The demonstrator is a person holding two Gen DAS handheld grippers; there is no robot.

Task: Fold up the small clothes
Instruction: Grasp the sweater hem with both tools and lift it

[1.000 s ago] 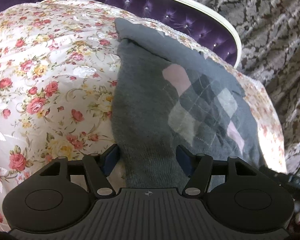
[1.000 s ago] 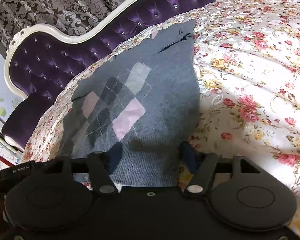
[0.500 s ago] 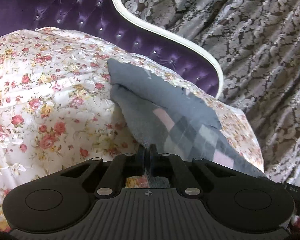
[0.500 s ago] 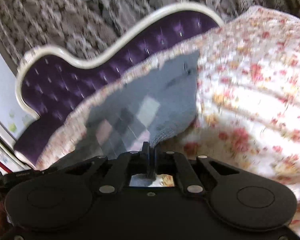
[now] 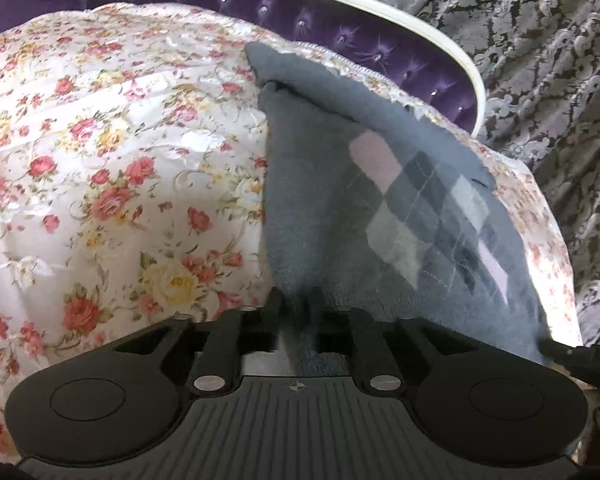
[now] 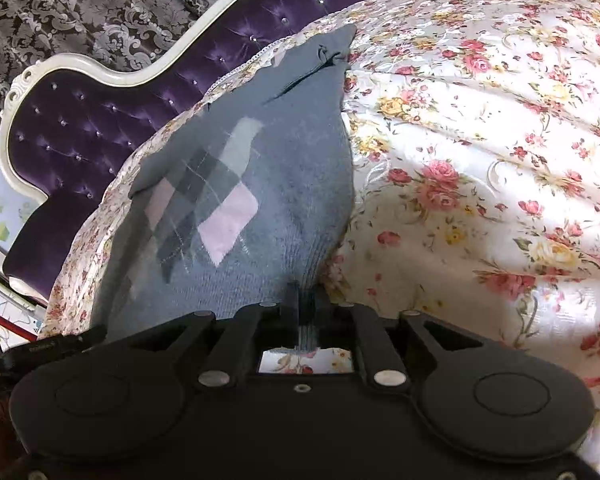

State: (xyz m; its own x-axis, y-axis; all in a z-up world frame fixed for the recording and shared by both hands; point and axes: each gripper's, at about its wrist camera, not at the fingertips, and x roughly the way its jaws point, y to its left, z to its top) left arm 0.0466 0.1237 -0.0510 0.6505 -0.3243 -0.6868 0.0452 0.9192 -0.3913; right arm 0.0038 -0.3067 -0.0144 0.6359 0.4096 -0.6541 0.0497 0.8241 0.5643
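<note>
A grey knit sweater point(image 5: 320, 200) with an argyle patch of pink, pale and dark diamonds lies on a floral bedspread point(image 5: 120, 180). Its near hem gathers to a point at my left gripper point(image 5: 298, 304). Those jaws are opening, with the hem still between them and a pale gap beside the cloth. In the right wrist view the same sweater point(image 6: 260, 184) tapers down into my right gripper point(image 6: 303, 296). The right jaws stand close together with a strip of hem pinched between them, and they are starting to open. The far edge of the sweater is folded over near the bed's corner.
A purple tufted headboard point(image 6: 80, 128) with a white frame curves behind the bed's corner. Grey patterned curtains point(image 5: 540, 60) hang beyond it. The floral bedspread point(image 6: 480, 160) spreads wide beside the sweater. A black part of the other gripper point(image 5: 580, 356) shows at the picture's edge.
Both grippers closed on the sweater's near hem, lifted it and came back down. The jaws have since parted a little, the left more than the right.
</note>
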